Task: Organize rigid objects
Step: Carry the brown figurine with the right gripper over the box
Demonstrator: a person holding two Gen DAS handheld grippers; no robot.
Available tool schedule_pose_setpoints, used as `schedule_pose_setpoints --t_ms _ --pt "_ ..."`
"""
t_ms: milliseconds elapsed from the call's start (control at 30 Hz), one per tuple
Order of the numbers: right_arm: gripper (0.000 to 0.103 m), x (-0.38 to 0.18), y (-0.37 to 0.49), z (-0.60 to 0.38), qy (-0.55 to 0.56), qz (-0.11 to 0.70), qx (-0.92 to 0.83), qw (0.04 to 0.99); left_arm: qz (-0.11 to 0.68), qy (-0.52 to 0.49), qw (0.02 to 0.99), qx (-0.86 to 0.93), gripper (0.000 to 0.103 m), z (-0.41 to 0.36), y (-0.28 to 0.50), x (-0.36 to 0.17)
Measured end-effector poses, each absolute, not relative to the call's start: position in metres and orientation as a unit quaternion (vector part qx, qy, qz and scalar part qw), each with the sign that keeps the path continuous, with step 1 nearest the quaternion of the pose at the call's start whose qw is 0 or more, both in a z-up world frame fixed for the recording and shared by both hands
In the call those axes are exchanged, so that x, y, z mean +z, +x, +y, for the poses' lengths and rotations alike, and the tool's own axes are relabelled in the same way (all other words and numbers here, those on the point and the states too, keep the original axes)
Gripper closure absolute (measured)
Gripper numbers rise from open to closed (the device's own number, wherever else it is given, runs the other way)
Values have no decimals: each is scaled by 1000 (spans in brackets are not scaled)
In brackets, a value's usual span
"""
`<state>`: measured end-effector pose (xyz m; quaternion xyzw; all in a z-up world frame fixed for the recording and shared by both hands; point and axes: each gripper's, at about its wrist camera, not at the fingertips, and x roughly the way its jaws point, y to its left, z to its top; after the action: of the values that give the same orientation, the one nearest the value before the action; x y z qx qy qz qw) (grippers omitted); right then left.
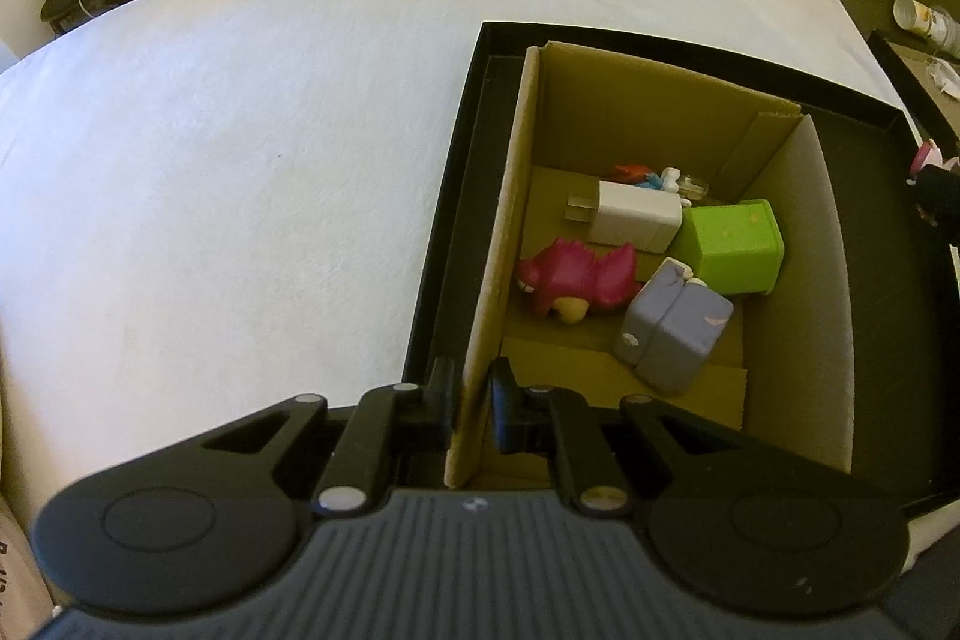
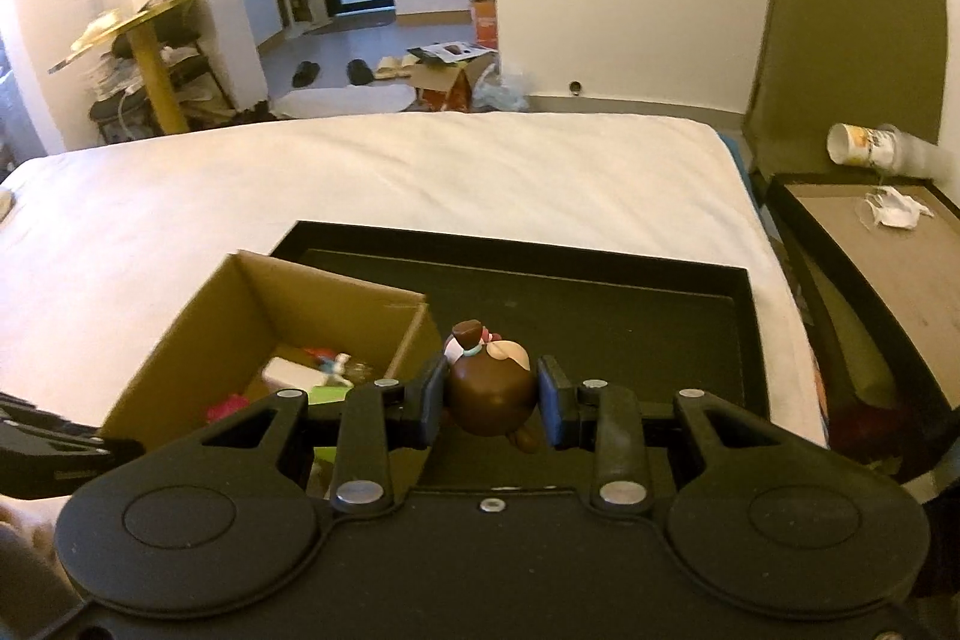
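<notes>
A cardboard box (image 1: 510, 232) stands in a black tray (image 1: 447, 226) on a white bed. Inside lie a white charger (image 1: 636, 214), a green cube (image 1: 729, 244), a pink toy (image 1: 576, 280), a lavender block (image 1: 672, 328) and small items at the back. My left gripper (image 1: 471, 394) is shut on the box's near left wall. My right gripper (image 2: 491, 400) is shut on a brown round figurine (image 2: 489, 382), held above the tray (image 2: 600, 328) just right of the box (image 2: 198, 340). The figurine also shows at the right edge of the left wrist view (image 1: 939, 196).
The white bed (image 1: 240, 160) spreads left and behind the tray. A side table (image 2: 870, 244) with a tipped cup (image 2: 864, 145) and crumpled paper stands to the right. A gold round table (image 2: 150, 58), shoes and a carton are on the floor beyond.
</notes>
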<state>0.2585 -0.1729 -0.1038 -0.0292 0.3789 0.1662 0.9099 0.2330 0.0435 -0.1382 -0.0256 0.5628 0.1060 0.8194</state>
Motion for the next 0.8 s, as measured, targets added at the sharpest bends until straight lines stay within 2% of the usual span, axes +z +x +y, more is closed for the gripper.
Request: schedule_pose_setpoints --t_ms 433,800 --pt "71 -90 244 -138 -59 379 222 896 556 -44 824 97 92 49 228 -135" --pt "71 -99 233 -105 -120 403 249 872 554 -60 826 88 92 55 227 -134"
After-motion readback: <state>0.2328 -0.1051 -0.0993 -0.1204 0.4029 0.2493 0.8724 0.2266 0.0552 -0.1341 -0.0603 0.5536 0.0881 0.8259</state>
